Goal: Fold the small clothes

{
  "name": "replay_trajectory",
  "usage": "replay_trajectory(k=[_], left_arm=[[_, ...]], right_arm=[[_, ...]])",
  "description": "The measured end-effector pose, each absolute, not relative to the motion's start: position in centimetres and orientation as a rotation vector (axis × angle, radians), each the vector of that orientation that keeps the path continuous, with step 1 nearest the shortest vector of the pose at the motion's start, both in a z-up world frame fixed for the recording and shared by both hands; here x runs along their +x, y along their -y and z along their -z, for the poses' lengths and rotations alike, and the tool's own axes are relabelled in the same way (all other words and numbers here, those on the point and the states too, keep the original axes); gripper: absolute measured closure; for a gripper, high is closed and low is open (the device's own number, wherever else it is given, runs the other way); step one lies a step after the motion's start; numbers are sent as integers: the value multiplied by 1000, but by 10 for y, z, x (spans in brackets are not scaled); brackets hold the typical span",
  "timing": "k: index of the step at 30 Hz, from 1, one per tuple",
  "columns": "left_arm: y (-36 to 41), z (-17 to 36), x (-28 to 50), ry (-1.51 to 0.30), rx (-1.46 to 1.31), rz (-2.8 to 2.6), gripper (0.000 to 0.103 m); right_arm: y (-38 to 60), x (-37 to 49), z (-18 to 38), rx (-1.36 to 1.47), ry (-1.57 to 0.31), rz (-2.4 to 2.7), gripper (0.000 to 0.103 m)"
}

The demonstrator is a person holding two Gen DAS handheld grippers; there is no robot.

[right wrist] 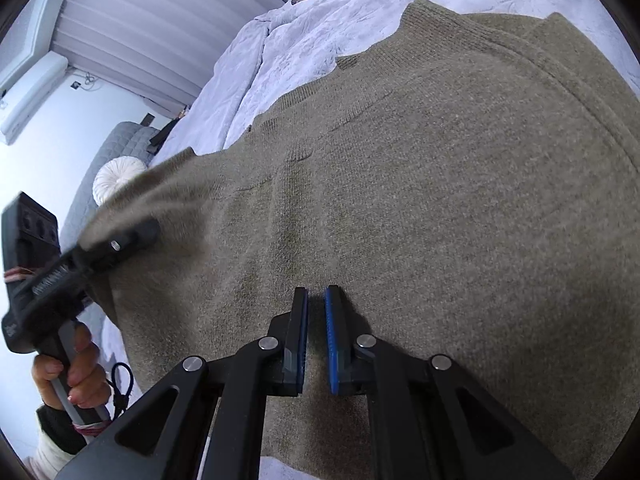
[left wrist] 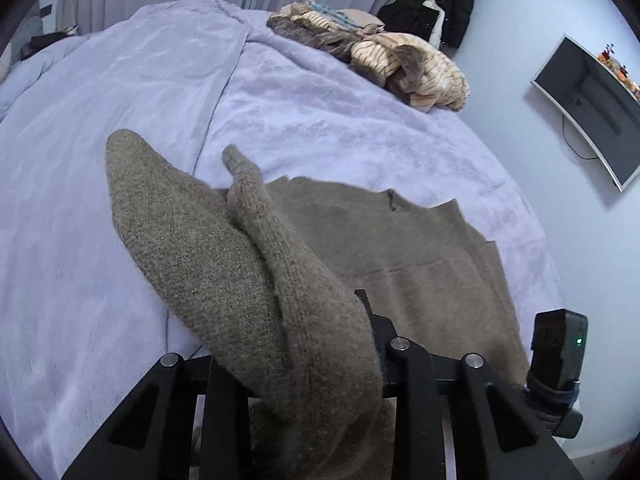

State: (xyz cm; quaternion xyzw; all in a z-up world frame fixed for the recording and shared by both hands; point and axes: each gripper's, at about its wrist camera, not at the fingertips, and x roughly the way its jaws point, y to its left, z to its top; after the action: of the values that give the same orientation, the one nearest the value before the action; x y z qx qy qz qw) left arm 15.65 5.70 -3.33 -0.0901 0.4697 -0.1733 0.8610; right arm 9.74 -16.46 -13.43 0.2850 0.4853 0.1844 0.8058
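Two tools | left tool [left wrist: 320, 360] grips sweater [right wrist: 420, 200] | right tool [right wrist: 316, 336] narrow, above sweater

Sweater sleeve [left wrist: 248, 280] covers the left gripper [left wrist: 304, 344] (jaws unseen); in the right wrist view it blurs.

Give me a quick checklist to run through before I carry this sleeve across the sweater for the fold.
1. Left gripper has the sleeve: ok, knit is bunched between its fingers and lifted off the bed.
2. Right gripper free of cloth: ok, its blue pads sit a narrow gap apart over the sweater body, nothing between them.
3. Sweater body lying flat: ok, mostly smooth, a few light creases near the middle.
4. Landing area on the body free of other items: ok.
5. Pile of striped clothes out of the way: ok, far across the blanket.
6. Other sleeve already folded: cannot tell.
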Motion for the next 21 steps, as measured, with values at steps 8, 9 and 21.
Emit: replay_trajectory(k=[8,9,21], left_arm=[[68,0,160,-933,-13,532,72],[85,4,159,-942,10,556,72],[169,64,147,-1038,152,596,54]], right_arm=[[228,66,122,735,-966,-357,90],[237,62,120,751,-951,-343,90],[297,28,146,919,-916,-310,94]])
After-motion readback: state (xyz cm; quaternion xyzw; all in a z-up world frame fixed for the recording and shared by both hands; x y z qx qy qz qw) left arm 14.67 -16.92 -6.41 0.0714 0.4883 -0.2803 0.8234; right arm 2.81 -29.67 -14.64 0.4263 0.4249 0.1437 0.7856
